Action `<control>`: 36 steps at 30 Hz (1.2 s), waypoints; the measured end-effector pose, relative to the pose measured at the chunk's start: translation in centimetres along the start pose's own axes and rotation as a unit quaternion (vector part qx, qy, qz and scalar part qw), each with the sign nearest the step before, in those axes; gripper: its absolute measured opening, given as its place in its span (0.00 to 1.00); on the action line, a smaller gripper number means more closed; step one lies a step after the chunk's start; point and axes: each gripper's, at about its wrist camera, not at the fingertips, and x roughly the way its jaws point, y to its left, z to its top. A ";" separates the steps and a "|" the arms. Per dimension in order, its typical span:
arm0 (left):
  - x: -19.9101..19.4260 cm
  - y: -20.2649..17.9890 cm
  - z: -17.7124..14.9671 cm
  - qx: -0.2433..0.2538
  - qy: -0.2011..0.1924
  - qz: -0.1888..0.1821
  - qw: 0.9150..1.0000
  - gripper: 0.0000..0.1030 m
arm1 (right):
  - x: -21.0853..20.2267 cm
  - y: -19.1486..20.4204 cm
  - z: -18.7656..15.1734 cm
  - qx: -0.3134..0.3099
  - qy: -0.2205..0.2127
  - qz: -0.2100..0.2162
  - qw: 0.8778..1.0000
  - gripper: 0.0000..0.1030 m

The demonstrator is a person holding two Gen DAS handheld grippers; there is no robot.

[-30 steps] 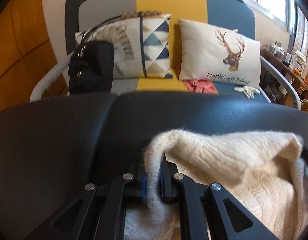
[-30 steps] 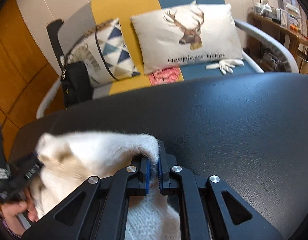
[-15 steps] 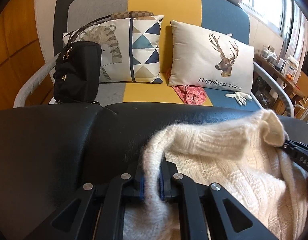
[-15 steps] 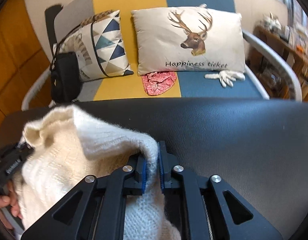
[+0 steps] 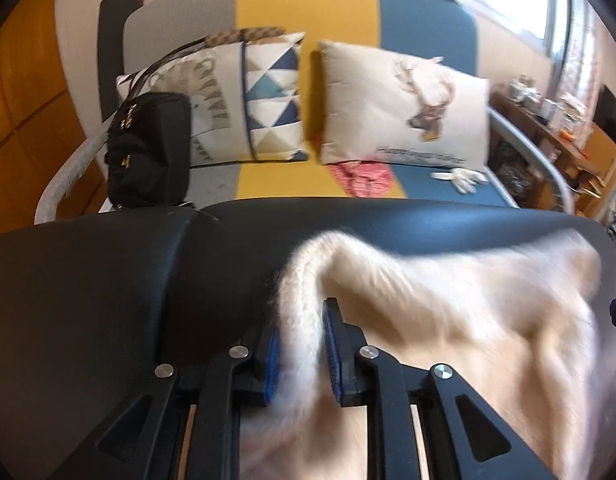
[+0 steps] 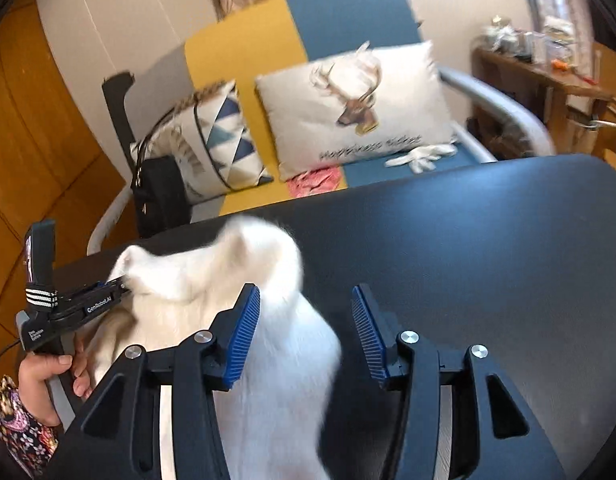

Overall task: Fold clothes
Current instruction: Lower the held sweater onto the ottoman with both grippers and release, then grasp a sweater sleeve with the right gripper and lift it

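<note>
L gripper [image 5: 300, 344] maybe on sweater [image 5: 448, 320]

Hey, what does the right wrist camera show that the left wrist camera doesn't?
Only the right wrist view shows the right tool with its jaws wide open, plus the person's hand and patterned sleeve holding the left tool.

Only the left wrist view shows the left tool close up, jaws nearly closed on a fold of the cream sweater.

Both show the sweater on the black surface, the deer pillow and the black bag.
</note>
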 end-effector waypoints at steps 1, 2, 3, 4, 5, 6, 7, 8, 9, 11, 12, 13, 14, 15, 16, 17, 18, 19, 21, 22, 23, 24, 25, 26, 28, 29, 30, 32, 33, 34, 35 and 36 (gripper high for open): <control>-0.9 -0.6 -0.6 0.011 -0.005 0.004 1.000 0.18 | -1.1 -0.1 -0.5 0.002 -0.001 -0.004 1.000 0.50; -1.7 -1.1 -1.5 0.019 -0.006 0.007 1.000 0.18 | -1.7 -0.1 -0.8 0.004 0.004 -0.011 1.000 0.50; -2.4 -1.6 -2.4 0.026 -0.005 0.008 1.000 0.18 | -2.4 -0.2 -1.4 0.011 0.013 -0.018 1.000 0.50; -3.1 -2.0 -3.5 0.032 -0.007 0.006 0.999 0.18 | -2.8 -0.2 -1.9 0.019 0.020 -0.014 1.000 0.50; -3.9 -2.5 -4.5 0.037 -0.010 0.001 0.999 0.18 | -3.3 -0.2 -2.4 0.026 0.028 -0.006 0.999 0.50; -4.6 -2.8 -5.6 0.042 -0.008 -0.004 0.999 0.18 | -3.8 0.0 -3.2 0.025 0.036 0.001 0.999 0.50; -5.2 -3.1 -6.8 0.046 -0.004 -0.010 0.999 0.18 | -4.3 0.2 -4.0 0.024 0.044 0.007 0.999 0.50; -5.7 -3.3 -7.9 0.049 0.001 -0.015 0.999 0.18 | -4.9 0.4 -4.8 0.023 0.052 0.014 0.998 0.50; -6.2 -3.5 -9.0 0.050 0.007 -0.018 0.999 0.18 | -5.5 0.9 -5.5 0.010 0.058 0.016 0.998 0.50; -6.9 -3.7 -11.3 0.055 0.020 -0.019 0.998 0.18 | -6.9 1.8 -6.9 -0.014 0.070 0.019 0.997 0.50; -7.3 -3.8 -12.1 0.060 0.016 -0.013 0.998 0.18 | -7.6 2.3 -7.7 -0.027 0.076 0.021 0.997 0.51; -7.7 -4.0 -12.8 0.067 0.009 -0.005 0.998 0.18 | -8.1 2.8 -8.3 -0.043 0.078 0.016 0.996 0.52; -8.0 -4.1 -13.3 0.076 0.001 0.005 0.997 0.19 | -8.5 3.4 -9.0 -0.059 0.080 0.011 0.995 0.54; -8.2 -4.3 -13.8 0.084 -0.003 0.013 0.996 0.19 | -9.0 3.9 -9.7 -0.075 0.081 0.006 0.994 0.56; -8.3 -4.4 -14.1 0.088 -0.006 0.018 0.996 0.19 | -9.5 4.5 -10.3 -0.091 0.083 0.001 0.992 0.57; -8.4 -4.5 -14.3 0.091 -0.009 0.022 0.996 0.20 | -9.9 5.0 -11.0 -0.107 0.085 -0.004 0.991 0.59; -8.4 -4.5 -14.4 0.090 -0.009 0.021 0.996 0.20 | -10.4 5.6 -11.6 -0.123 0.086 -0.009 0.989 0.61; -8.3 -4.4 -14.3 0.088 -0.009 0.018 0.996 0.20 | -10.8 6.1 -12.3 -0.139 0.088 -0.014 0.986 0.61; -8.3 -4.1 -14.3 0.081 -0.008 0.011 0.997 0.21 | -11.8 7.2 -13.6 -0.171 0.091 -0.024 0.981 0.64; -8.3 -3.9 -14.4 0.077 -0.009 0.007 0.997 0.21 | -12.2 7.7 -14.3 -0.187 0.092 -0.029 0.978 0.64; -8.4 -3.7 -14.4 0.073 -0.010 0.003 0.997 0.22 | -12.7 8.3 -14.9 -0.203 0.094 -0.034 0.974 0.65; -8.5 -3.5 -14.5 0.069 -0.010 -0.001 0.998 0.22 | -12.4 8.8 -15.6 -0.216 0.099 -0.035 0.971 0.67; -8.5 -3.3 -14.6 0.066 -0.011 -0.005 0.998 0.22 | -12.0 9.3 -16.3 -0.229 0.104 -0.037 0.967 0.67; -8.6 -3.3 -14.7 0.064 -0.011 -0.006 0.998 0.22 | -11.7 9.3 -16.9 -0.237 0.105 -0.039 0.965 0.67; -8.5 -3.4 -14.7 0.064 -0.012 -0.005 0.998 0.22 | -10.9 9.4 -18.1 -0.253 0.107 -0.043 0.961 0.64; -8.5 -3.4 -14.7 0.065 -0.012 -0.005 0.998 0.23 | -10.6 9.4 -18.6 -0.261 0.108 -0.046 0.958 0.54; -8.5 -3.4 -14.7 0.066 -0.012 -0.006 0.998 0.23 | -10.7 8.8 -18.0 -0.252 0.107 -0.045 0.961 0.40; -8.5 -3.1 -14.7 0.062 -0.013 -0.013 0.998 0.23 | -11.0 7.6 -16.8 -0.235 0.105 -0.043 0.965 0.22; -8.5 -2.9 -14.6 0.057 -0.012 -0.019 0.998 0.23 | -11.2 7.0 -16.2 -0.227 0.104 -0.042 0.968 0.19; -8.4 -2.8 -14.6 0.052 -0.011 -0.024 0.998 0.23 | -11.3 6.4 -15.6 -0.218 0.103 -0.041 0.970 0.17; -8.4 -2.6 -14.5 0.048 -0.010 -0.030 0.998 0.23 | -11.5 5.8 -15.0 -0.209 0.102 -0.040 0.972 0.15; -8.4 -2.5 -14.5 0.044 -0.010 -0.034 0.998 0.23 | -11.5 4.4 -14.2 -0.193 0.099 -0.048 0.975 0.14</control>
